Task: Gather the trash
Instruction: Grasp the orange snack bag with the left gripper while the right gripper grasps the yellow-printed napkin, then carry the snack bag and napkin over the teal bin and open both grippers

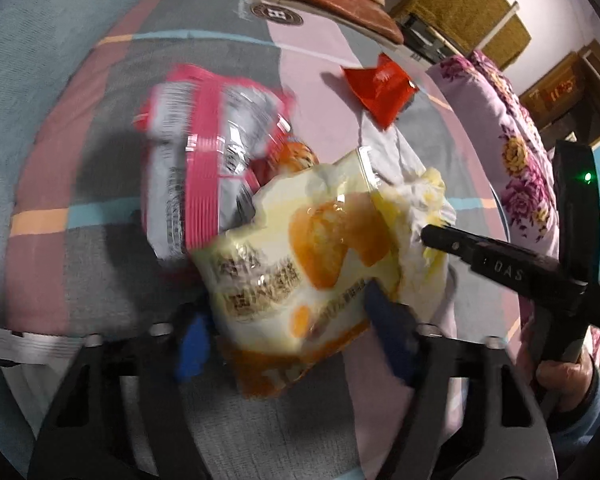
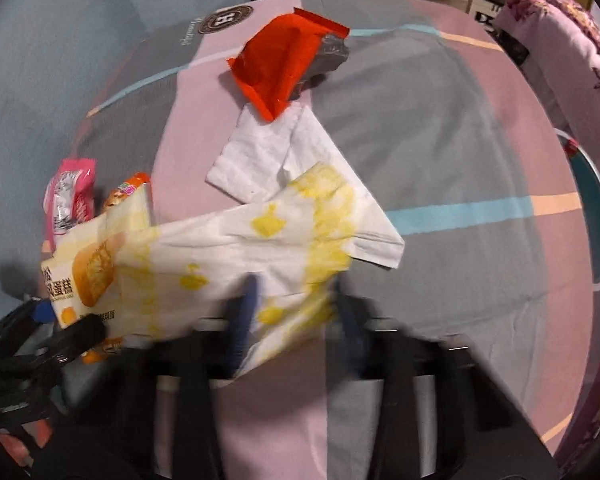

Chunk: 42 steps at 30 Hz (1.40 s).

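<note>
— What does the left gripper point(image 1: 288, 332) hold?
— Its fingers clamp a yellow cake wrapper point(image 1: 296, 264) above the bedsheet point(image 1: 80, 184).
— And the right gripper point(image 2: 296, 316)?
— Pinches the stained tissue point(image 2: 260, 248).

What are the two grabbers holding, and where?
Left gripper pinches the cake wrapper by its bottom end. Right gripper pinches the stained tissue at its near edge.

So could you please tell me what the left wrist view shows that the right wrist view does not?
Only the left view shows the right gripper from outside, at the napkin's edge. Only the right view shows the clean tissue and a teal rim. Both show the cake wrapper, pink wrapper and red wrapper.
</note>
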Tool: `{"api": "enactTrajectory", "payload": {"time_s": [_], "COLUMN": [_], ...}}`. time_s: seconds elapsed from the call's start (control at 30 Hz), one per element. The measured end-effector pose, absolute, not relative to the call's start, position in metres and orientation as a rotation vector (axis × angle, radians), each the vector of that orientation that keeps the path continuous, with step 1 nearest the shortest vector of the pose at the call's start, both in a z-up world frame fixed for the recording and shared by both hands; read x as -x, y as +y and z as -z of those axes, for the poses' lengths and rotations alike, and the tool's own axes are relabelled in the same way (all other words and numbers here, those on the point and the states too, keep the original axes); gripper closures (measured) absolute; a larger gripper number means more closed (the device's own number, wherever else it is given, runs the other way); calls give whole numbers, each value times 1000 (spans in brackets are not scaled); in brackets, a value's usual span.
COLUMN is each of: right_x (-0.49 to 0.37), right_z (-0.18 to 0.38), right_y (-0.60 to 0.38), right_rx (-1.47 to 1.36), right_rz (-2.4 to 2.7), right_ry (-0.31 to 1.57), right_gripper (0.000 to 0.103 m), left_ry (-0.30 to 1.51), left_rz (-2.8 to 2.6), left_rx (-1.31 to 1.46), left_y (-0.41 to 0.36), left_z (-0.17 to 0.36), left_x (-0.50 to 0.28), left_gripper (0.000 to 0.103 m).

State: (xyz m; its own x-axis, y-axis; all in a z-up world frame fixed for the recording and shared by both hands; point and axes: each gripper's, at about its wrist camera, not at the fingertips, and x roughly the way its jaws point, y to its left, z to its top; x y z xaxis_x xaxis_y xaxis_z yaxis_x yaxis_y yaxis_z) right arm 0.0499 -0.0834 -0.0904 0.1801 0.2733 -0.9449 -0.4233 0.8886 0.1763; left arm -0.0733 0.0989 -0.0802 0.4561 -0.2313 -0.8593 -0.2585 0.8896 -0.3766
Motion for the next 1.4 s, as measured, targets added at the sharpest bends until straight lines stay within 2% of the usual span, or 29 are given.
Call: {"api": "enactTrajectory", "payload": {"time_s": [0.07,0.1,0.2,0.4,1.03,1.4], "right_x": [-48,-48,-47,-54,-70,-85], "right_z": [88,86,76,53,-8,-28], "right_y": [-87,-90,-103,-133,-230,-271], "right_rx": [133,128,107,43,-85,-142], "right_rz": [-504,-508,-501,-467,-375,-325], "right_ry": [1293,1290,1268,1210,1042,981], "right_gripper": [96,96,96,96,96,96], "left_ry": [1109,1107,1098,1085,965,954], "left_rz": [-16,-9,5,42,78,125], "left_rx": [494,492,478,439,390,337], "left_y": [96,94,89,67,25,-8], "left_z": [80,79,74,60,3,-8], "left_x": [73,73,74,72,31,-7], "left_gripper": [53,63,73,79,81,81]}}
